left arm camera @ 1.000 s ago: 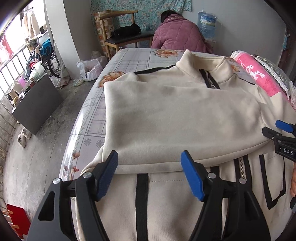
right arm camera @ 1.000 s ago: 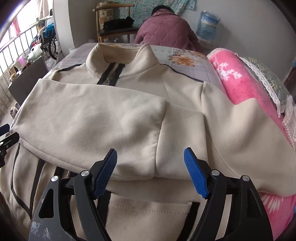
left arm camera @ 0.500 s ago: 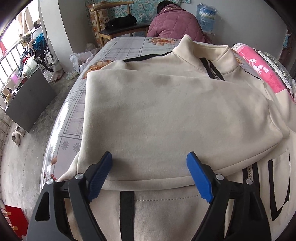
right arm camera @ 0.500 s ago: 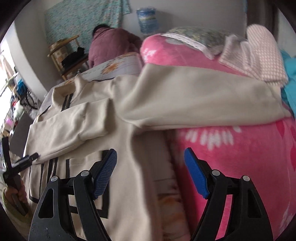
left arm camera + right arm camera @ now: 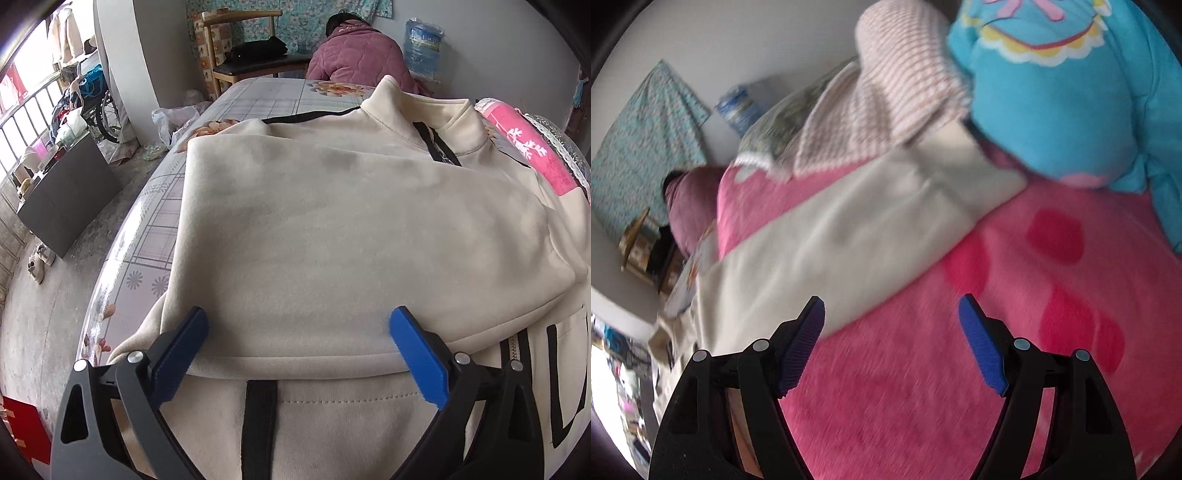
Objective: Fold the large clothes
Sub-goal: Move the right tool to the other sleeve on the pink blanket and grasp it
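Observation:
A cream zip jacket (image 5: 351, 229) with black stripes lies front-up on the bed, its left sleeve folded across the chest. My left gripper (image 5: 299, 332) is open and empty, low over that folded sleeve's lower edge. In the right wrist view the jacket's other sleeve (image 5: 849, 236) lies stretched out over a pink blanket (image 5: 960, 369). My right gripper (image 5: 892, 325) is open and empty above the blanket, just right of the sleeve; its left finger overlaps the sleeve's edge.
A plaid floral sheet (image 5: 159, 206) covers the bed, whose left edge drops to the floor. A person in a purple coat (image 5: 354, 59) bends at the bed's far end beside a chair (image 5: 251, 55). A blue garment (image 5: 1071, 85) and striped cloth (image 5: 886, 99) lie past the sleeve cuff.
My right gripper has swung right, from the jacket's chest out over the pink blanket along the outstretched sleeve. My left gripper has moved a little closer over the folded sleeve.

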{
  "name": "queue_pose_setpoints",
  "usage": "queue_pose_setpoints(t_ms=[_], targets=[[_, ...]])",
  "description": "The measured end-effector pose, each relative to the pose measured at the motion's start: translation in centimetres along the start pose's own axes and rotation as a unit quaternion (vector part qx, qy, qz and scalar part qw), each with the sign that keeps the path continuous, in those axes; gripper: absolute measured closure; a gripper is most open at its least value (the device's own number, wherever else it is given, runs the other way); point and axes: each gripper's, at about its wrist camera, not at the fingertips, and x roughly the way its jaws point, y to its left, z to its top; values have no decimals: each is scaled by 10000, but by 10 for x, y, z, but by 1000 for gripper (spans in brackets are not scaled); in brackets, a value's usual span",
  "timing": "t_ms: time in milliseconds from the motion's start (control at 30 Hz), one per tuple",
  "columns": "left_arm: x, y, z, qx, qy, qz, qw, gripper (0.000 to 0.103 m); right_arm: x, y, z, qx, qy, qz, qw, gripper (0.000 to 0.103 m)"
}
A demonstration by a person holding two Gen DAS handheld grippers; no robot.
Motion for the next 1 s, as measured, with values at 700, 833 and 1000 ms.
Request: queue_pose_setpoints(t_ms=[700,833,1000], targets=[[-1,1,-2,-2,-67,21,10000,4,48,-41,43,1117,-153,-424,9927,67],[-1,0,-2,-7,-71,23,10000,4,32,-45,32,1416,-154,-410,9889,67],[-1,0,-2,-4,-70,23,10000,4,40,-49,28,1495,11,-415,9879,67]])
